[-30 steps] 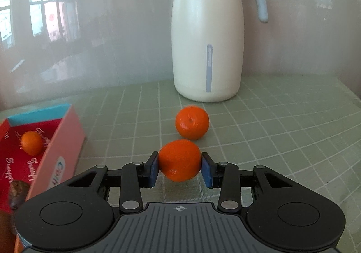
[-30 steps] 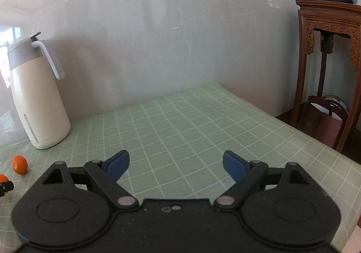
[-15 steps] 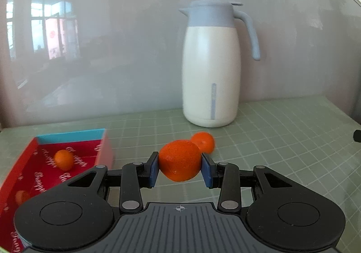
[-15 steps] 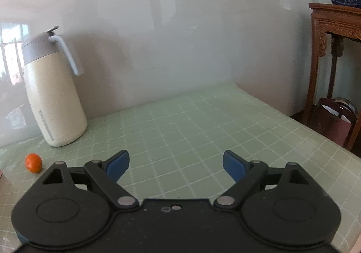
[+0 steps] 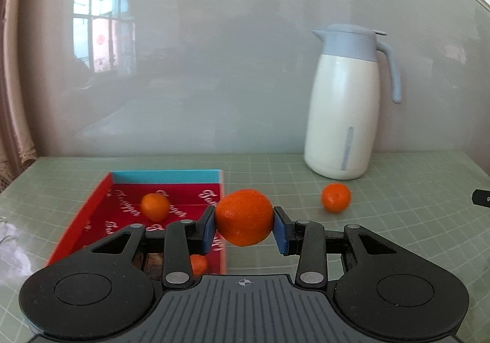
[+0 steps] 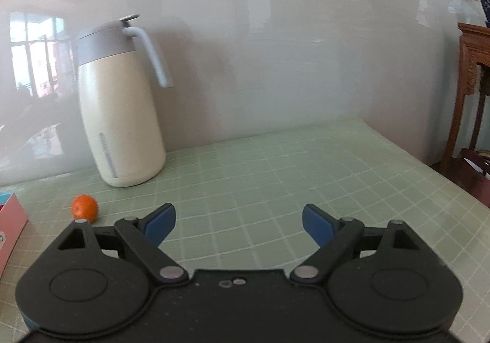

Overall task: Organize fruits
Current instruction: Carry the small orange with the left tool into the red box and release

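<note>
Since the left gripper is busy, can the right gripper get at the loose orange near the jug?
Probably yes: the right gripper is open and empty, and the loose orange lies on bare table ahead to its left, apart from the jug.

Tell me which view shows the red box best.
The left wrist view: the red box shows its open inside, with an orange lying in it. The right wrist view catches only a pink corner of the red box at the left edge.

Wrist views low over table, sharing jug (image 5: 346,104) (image 6: 119,110)
</note>
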Demonstrator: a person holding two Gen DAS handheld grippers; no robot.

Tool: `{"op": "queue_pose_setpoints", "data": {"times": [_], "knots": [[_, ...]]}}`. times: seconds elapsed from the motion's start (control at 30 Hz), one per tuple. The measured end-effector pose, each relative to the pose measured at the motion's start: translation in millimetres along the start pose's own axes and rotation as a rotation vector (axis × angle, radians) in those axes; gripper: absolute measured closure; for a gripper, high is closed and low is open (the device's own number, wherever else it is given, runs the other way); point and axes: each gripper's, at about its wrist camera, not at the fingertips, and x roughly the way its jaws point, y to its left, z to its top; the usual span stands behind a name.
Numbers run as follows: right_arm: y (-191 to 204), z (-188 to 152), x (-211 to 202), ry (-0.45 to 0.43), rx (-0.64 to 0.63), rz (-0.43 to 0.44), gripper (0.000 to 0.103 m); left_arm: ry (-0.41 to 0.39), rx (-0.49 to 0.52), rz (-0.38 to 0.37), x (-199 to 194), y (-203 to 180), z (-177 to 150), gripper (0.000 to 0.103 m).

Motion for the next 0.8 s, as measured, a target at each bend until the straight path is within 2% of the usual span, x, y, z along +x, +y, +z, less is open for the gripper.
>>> {"op": "queue_pose_setpoints", "data": {"times": [0.8], "knots": [[87, -11, 6, 0.026, -0.115, 0.088, 0.013, 0.066, -0.101, 0.144, 28, 101, -23, 0.064]]}}
